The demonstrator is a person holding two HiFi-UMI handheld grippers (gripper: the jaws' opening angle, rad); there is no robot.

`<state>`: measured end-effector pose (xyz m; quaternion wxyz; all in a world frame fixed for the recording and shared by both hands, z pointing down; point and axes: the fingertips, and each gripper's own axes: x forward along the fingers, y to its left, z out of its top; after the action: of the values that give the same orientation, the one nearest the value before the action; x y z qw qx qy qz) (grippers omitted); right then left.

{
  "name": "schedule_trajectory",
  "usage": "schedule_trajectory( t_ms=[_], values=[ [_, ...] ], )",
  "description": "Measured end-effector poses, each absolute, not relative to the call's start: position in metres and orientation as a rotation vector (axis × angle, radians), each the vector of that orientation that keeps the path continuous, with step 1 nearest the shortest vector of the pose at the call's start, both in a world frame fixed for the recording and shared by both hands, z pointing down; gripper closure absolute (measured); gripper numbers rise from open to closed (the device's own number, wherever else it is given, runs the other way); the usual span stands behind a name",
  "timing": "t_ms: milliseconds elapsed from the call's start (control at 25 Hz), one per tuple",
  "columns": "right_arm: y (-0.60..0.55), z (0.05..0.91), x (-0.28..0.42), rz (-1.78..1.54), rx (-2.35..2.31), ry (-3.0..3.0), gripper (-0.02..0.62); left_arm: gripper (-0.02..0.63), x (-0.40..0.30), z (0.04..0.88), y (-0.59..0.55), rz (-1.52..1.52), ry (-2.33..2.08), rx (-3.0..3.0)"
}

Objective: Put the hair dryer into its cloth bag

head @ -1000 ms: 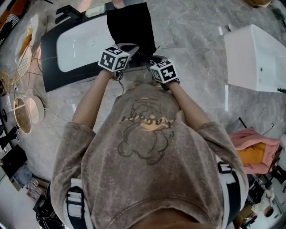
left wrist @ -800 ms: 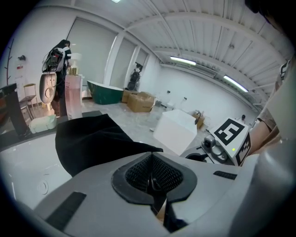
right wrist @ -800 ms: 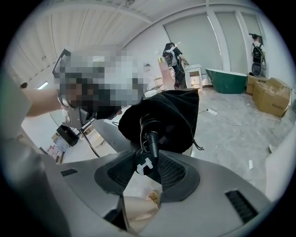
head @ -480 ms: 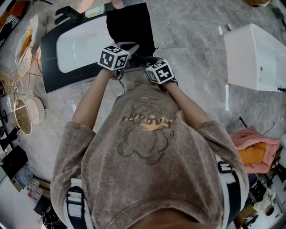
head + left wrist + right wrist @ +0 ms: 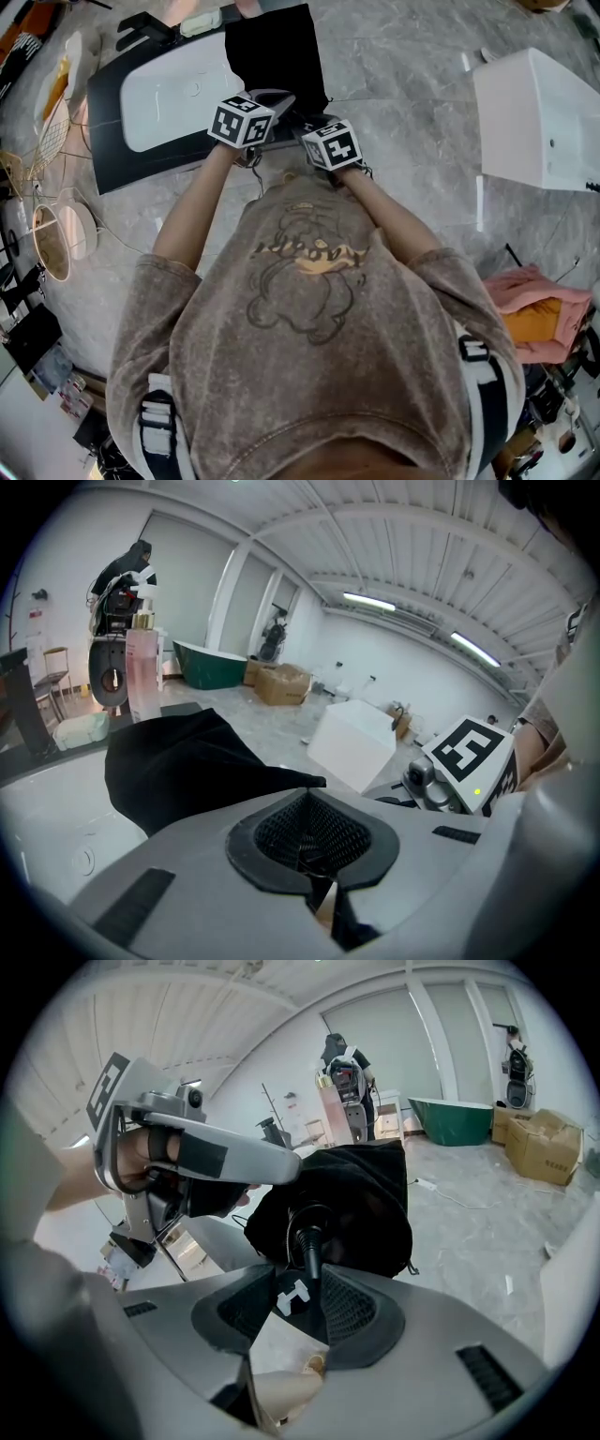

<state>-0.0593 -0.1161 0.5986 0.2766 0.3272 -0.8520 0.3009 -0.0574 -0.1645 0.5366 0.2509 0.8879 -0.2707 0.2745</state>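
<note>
Evidently the cloth bag [image 5: 178, 761] is pinched by the left hand-held gripper [image 5: 315, 787] to receive the hair dryer [image 5: 291, 1297] clamped in the right hand-held gripper [image 5: 302, 1277].

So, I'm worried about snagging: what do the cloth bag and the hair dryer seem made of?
Cloth bag: soft matte black fabric; it folds and droops without shine. Hair dryer: seemingly smooth, hard black plastic, bearing a crisp white mark; its tapered cord collar looks rubbery, though that is unsure.
</note>
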Motion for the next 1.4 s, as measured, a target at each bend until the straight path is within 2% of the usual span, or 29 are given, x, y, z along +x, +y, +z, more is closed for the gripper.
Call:
schedule_trajectory(
  t_ms=[840,1400],
  values=[
    [-0.167,0.594,-0.069,0.781,1.028,-2.312,0.445,0.586,-0.056,0.535,-0.161,0.766,-0.699,2.427],
    [-0.159,0.621,-0.065,0.641,0.915,-2.263,0.437,0.586,-0.057,0.536,-0.159,0.758,-0.703,2.419]
  ],
)
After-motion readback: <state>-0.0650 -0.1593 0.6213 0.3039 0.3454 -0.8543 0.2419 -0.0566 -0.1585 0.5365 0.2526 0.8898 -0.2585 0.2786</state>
